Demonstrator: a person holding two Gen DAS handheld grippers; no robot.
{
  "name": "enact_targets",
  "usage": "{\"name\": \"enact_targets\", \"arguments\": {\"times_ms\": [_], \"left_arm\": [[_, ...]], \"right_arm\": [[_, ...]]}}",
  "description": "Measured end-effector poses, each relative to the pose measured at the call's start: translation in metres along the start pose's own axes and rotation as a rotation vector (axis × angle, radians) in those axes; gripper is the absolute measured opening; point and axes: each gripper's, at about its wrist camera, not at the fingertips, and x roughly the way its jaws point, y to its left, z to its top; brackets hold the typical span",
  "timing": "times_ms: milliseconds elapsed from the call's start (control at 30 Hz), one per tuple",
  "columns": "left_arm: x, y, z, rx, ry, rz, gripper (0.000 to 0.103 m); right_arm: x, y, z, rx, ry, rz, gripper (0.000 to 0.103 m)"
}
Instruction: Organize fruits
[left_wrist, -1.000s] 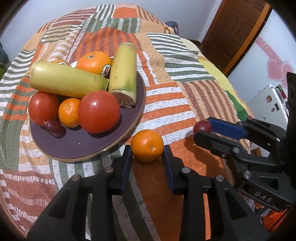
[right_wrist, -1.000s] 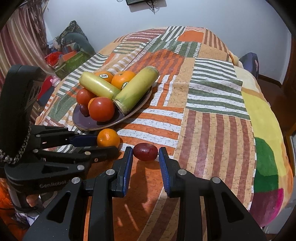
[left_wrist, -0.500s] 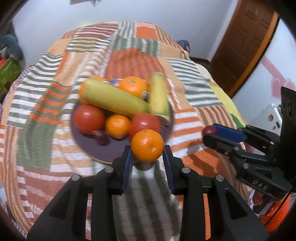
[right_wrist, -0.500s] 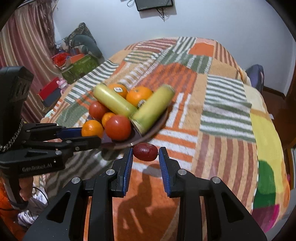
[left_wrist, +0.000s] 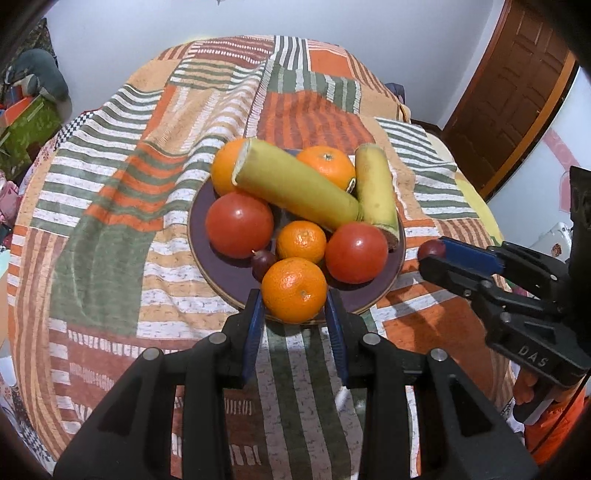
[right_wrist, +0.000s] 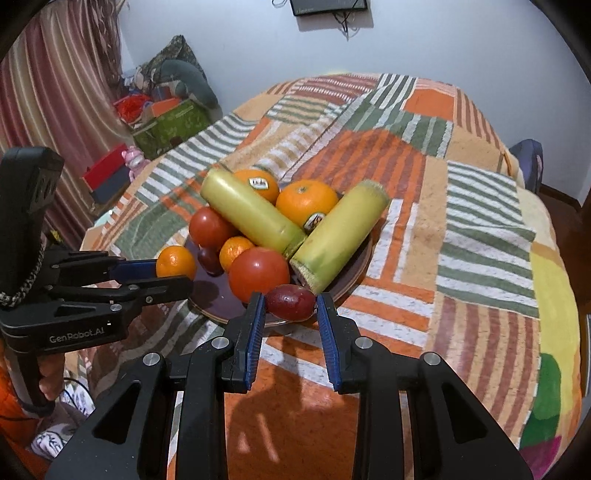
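Observation:
A dark purple plate (left_wrist: 229, 275) on the patchwork cloth holds two yellow-green banana pieces (left_wrist: 295, 188), two tomatoes (left_wrist: 239, 225), several oranges and a small dark grape (left_wrist: 263, 260). My left gripper (left_wrist: 294, 295) is shut on a small orange (left_wrist: 294, 290) and holds it above the plate's near rim. My right gripper (right_wrist: 290, 302) is shut on a red grape (right_wrist: 290, 302) above the plate's rim (right_wrist: 354, 277). The right gripper also shows in the left wrist view (left_wrist: 432, 254), to the right of the plate. The left gripper with the orange (right_wrist: 175, 262) shows in the right wrist view.
The patchwork cloth (left_wrist: 110, 229) covers the whole round table. A brown door (left_wrist: 509, 96) stands at the right. Boxes, a cushion and toys (right_wrist: 166, 110) lie on the floor beyond the table's left edge, by a striped curtain.
Both grippers have lifted their fruit off the cloth and carried it toward the plate. The orange and the red grape now hang over the plate's near rim.

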Motion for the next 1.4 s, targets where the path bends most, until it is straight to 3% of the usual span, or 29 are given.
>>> {"name": "enact_targets", "arguments": {"times_ms": [500, 600, 867, 1067, 1400], "left_arm": [[0.021, -0.007, 0.001, 0.026, 0.026, -0.006, 0.033], [0.021, -0.007, 0.001, 0.03, 0.026, 0.001, 0.035], [0.005, -0.006, 0.003, 0.018, -0.008, 0.009, 0.037], [-0.033, -0.009, 0.008, 0.025, -0.106, 0.02, 0.037], [-0.143, -0.025, 0.011, 0.042, -0.408, 0.051, 0.037]], "right_arm": [[0.019, -0.006, -0.003, 0.016, 0.044, -0.007, 0.027], [0.02, -0.007, -0.003, 0.021, 0.064, -0.007, 0.032], [0.004, -0.01, 0.002, 0.042, 0.028, -0.019, 0.033], [-0.031, -0.007, 0.011, 0.068, -0.071, -0.032, 0.033], [-0.125, 0.031, 0.03, 0.028, -0.349, -0.058, 0.033]]}}
